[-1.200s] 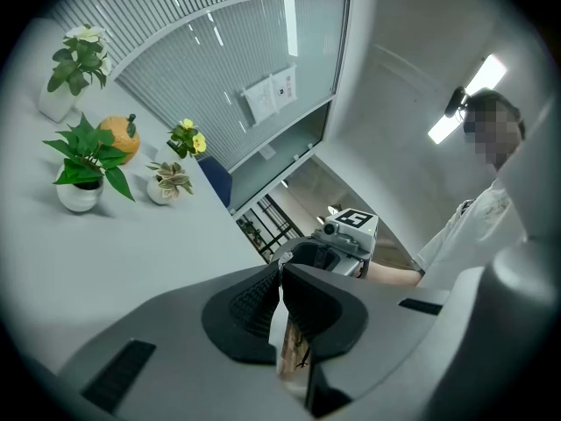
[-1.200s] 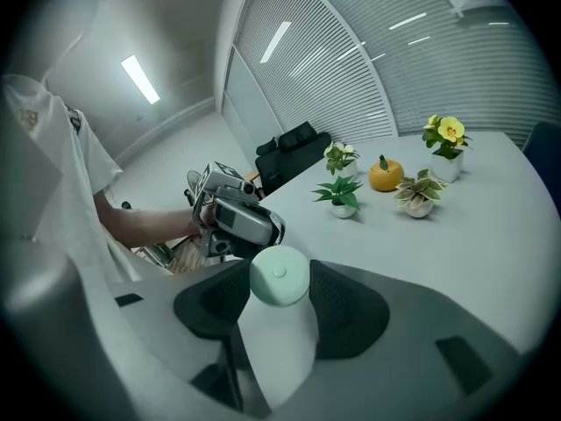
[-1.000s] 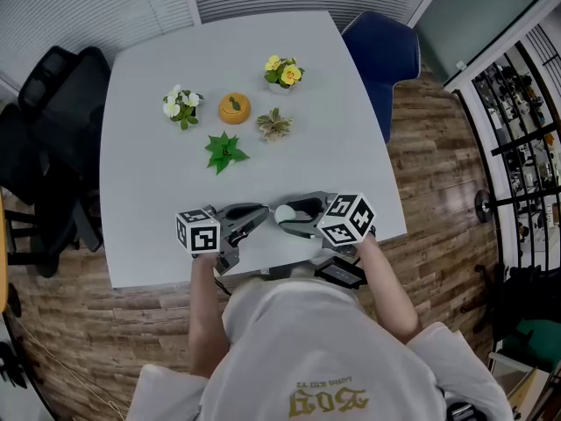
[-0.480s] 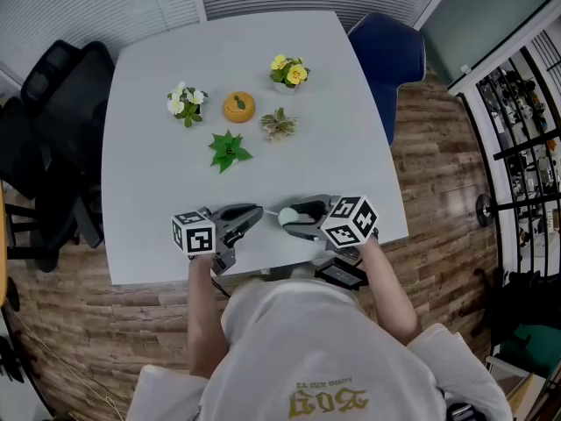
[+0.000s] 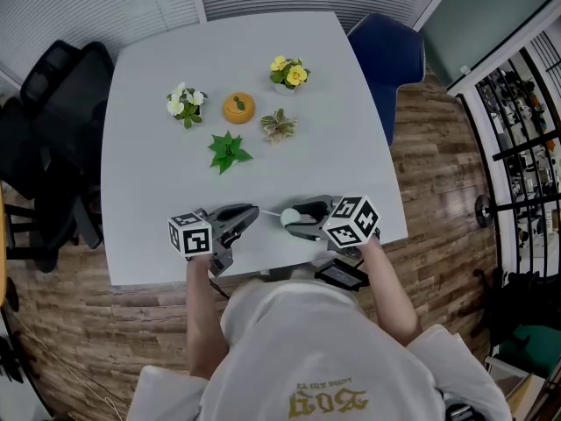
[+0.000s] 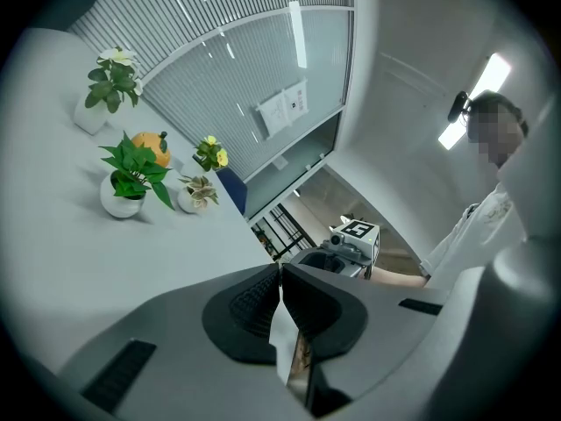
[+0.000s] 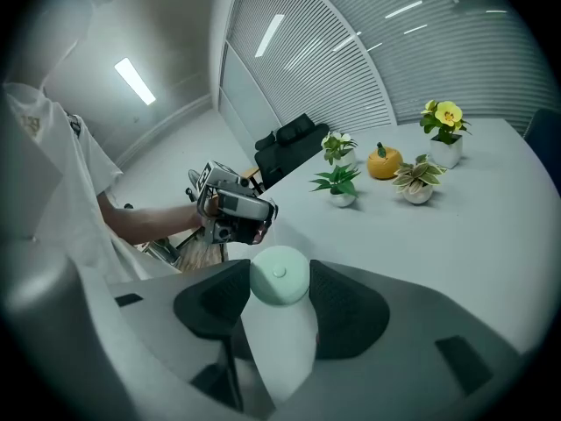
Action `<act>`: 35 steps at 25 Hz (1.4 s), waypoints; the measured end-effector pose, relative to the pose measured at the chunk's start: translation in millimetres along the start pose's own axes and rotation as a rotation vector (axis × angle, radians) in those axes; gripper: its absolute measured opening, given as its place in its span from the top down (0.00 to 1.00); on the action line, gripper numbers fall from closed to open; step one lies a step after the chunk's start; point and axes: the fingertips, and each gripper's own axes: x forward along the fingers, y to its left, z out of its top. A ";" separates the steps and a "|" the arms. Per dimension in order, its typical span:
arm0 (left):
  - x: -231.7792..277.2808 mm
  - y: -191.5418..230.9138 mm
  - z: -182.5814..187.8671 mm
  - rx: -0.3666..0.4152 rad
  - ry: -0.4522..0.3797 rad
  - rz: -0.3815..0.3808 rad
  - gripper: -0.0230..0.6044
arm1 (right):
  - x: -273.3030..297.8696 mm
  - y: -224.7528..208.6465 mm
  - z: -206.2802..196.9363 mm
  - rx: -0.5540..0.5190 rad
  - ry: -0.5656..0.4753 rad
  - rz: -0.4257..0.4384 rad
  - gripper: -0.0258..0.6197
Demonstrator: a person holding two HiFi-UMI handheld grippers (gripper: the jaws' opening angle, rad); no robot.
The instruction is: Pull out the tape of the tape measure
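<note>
1. At the near edge of the white counter point(image 5: 140, 191), the left hand-held gripper point(image 6: 280, 274) is pressed together on the end of one thin, pale tape point(image 6: 282, 345).
2. Just beside it, the right hand-held gripper point(image 5: 300, 219) pinches one small, round, pale green tape measure point(image 7: 279, 274) across its flat sides.
3. The case looks light, rigid and smooth, so probably slippery. Gripping its flat sides suits it. The tape looks thin and flexible, and is best held at its very end.
4. Farther off stand four potted plants: green plant point(image 5: 228, 152), pale-leaved plant point(image 5: 277, 125), white-flowered plant point(image 5: 182, 103), yellow-flowered plant point(image 5: 289, 71). Among them sits one orange ornament point(image 5: 238, 106).
5. Beyond the counter are one black chair point(image 5: 53, 121) and one blue chair point(image 5: 390, 60).
</note>
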 end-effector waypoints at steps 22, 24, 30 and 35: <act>-15.6 11.4 3.6 -0.002 -0.038 0.063 0.95 | -8.6 -4.5 -8.7 -0.002 0.016 -0.004 0.61; -17.3 12.9 4.0 -0.003 -0.041 0.069 0.95 | -10.6 -5.4 -10.2 0.001 0.017 -0.006 0.61; -19.9 18.9 3.5 -0.011 -0.044 0.093 0.95 | -13.2 -9.2 -14.7 0.011 0.021 -0.009 0.61; -23.1 25.5 2.5 -0.021 -0.042 0.120 0.95 | -13.9 -11.9 -21.0 0.019 0.036 -0.011 0.61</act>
